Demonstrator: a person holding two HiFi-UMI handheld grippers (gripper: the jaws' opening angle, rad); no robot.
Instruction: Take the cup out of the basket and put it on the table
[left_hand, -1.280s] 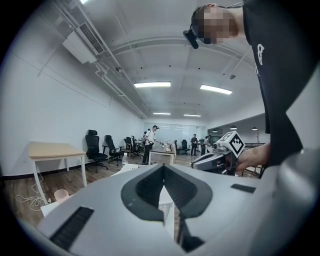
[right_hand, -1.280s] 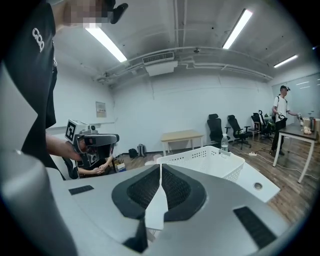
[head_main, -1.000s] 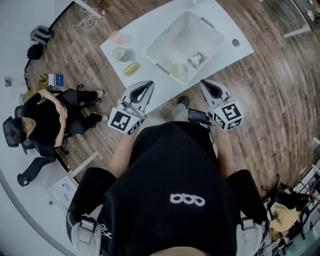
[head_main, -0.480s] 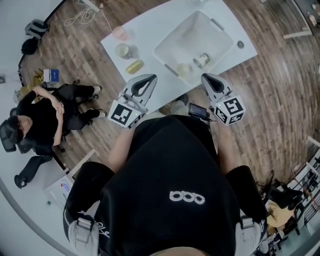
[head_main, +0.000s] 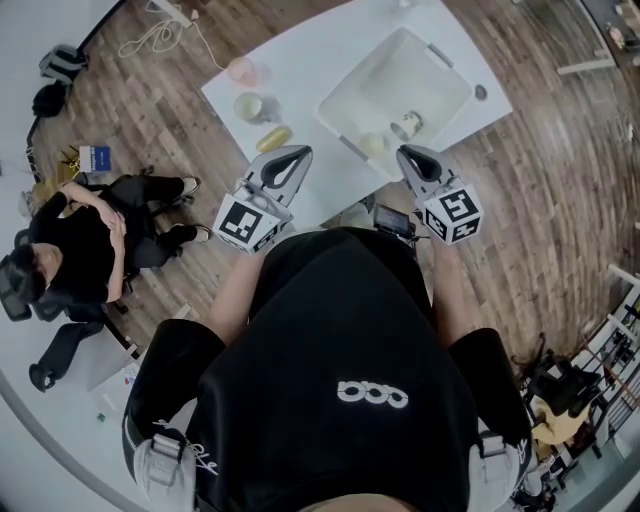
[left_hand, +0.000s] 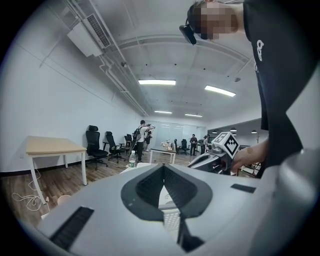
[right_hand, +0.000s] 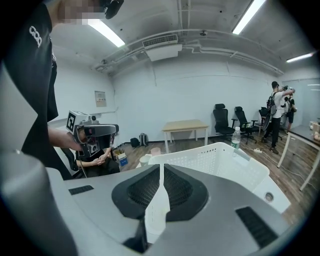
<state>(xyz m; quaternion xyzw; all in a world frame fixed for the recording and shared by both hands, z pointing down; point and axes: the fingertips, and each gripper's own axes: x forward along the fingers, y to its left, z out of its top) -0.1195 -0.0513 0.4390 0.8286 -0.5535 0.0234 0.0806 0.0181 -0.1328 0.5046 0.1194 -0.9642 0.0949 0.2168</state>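
While the cup (head_main: 408, 124) lies tipped on its side inside the white basket (head_main: 395, 75), it sits just ahead of the right hand-held gripper (head_main: 406, 153), touching nothing but the basket floor; a pale yellowish cup (head_main: 373, 143) stands close beside it in the same near corner; the right hand-held gripper is clenched, jaws tip to tip on nothing, aimed at the basket's near wall; the left hand-held gripper (head_main: 298, 154), likewise clenched and empty, hangs over the near edge of the white tabletop (head_main: 300, 60); ahead of it sit a small yellow object (head_main: 272, 138), a cream cup (head_main: 248, 105) and a pink cup (head_main: 240, 70); a seated person (head_main: 80, 230) is well off to its left.
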